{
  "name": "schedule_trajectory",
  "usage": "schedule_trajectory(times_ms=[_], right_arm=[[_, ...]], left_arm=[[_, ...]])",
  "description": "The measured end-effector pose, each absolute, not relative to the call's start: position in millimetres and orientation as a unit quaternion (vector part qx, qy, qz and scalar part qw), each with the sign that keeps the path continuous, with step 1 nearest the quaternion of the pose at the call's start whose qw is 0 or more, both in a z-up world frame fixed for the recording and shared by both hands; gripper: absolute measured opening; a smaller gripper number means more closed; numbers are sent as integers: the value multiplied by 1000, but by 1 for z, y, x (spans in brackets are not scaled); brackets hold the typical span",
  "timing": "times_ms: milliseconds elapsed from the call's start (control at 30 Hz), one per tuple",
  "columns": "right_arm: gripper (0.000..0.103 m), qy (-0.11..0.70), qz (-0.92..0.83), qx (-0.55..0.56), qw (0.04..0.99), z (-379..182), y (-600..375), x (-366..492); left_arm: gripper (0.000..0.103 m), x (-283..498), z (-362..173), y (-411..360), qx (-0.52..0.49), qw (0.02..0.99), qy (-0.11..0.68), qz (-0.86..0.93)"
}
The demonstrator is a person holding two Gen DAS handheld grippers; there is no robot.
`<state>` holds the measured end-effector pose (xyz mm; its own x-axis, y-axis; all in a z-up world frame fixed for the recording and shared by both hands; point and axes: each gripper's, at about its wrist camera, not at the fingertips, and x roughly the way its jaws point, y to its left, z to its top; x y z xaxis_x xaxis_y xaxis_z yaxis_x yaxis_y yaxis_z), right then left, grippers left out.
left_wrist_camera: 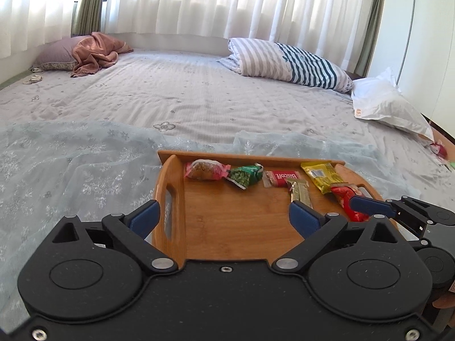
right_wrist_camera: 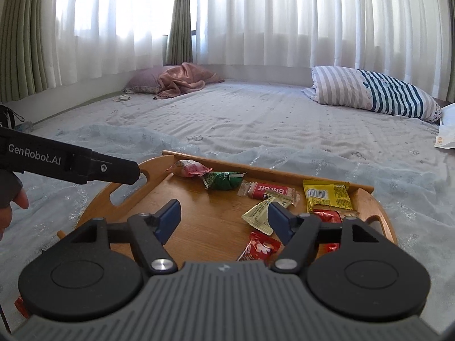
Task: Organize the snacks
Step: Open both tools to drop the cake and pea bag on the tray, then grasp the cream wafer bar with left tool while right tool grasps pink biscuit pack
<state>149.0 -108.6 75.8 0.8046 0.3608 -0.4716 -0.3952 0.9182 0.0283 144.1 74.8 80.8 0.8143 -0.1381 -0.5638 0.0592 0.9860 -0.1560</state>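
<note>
Small red packet (right_wrist_camera: 260, 247) — seemingly right view only

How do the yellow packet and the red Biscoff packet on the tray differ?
The yellow packet is wider and lies at the right end of the row by the tray wall, barcode up; the Biscoff packet is slimmer, red with white lettering, and sits mid-row. The yellow one lies clear on top, while a pale green sachet overlaps the Biscoff's near edge. Both lie flat and sealed.

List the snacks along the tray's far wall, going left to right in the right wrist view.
Pink packet → green packet → red Biscoff packet → yellow packet, all lying on the wooden tray.
</note>
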Motion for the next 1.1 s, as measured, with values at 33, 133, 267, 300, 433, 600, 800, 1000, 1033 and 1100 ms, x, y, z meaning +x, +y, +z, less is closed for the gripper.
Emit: schedule_trajectory(times_ms=[33,133,267,300,433,600,800,1000,1033,1100], right_arm=[[80,236,195,-31,951,75,-111,143],[83,223,187,-30,956,72,-114,125],[84,215,176,-28,960,66,-117,104],[84,214,172,-24,961,64,-118,100],[85,211,160,-12,964,56,-120,82],[86,212,141,9,967,45,-123,62],[87,206,118,36,971,28,-122,34],[87,210,105,30,972,18,-116,18],[87,212,106,30,971,17,-116,16],[87,213,106,28,971,15,-114,11]], left_arm=[[98,138,80,74,-66,951,298,-50],[98,119,75,71,-68,952,296,-46],[99,95,68,65,-51,955,289,-29],[100,91,66,65,-52,955,290,-30],[100,77,58,64,-75,950,300,-34],[100,62,48,62,-82,950,302,-17],[101,49,34,57,-79,949,306,3],[86,37,21,53,-61,949,309,31],[82,35,19,53,-58,948,311,34],[78,31,17,53,-58,947,314,34]])
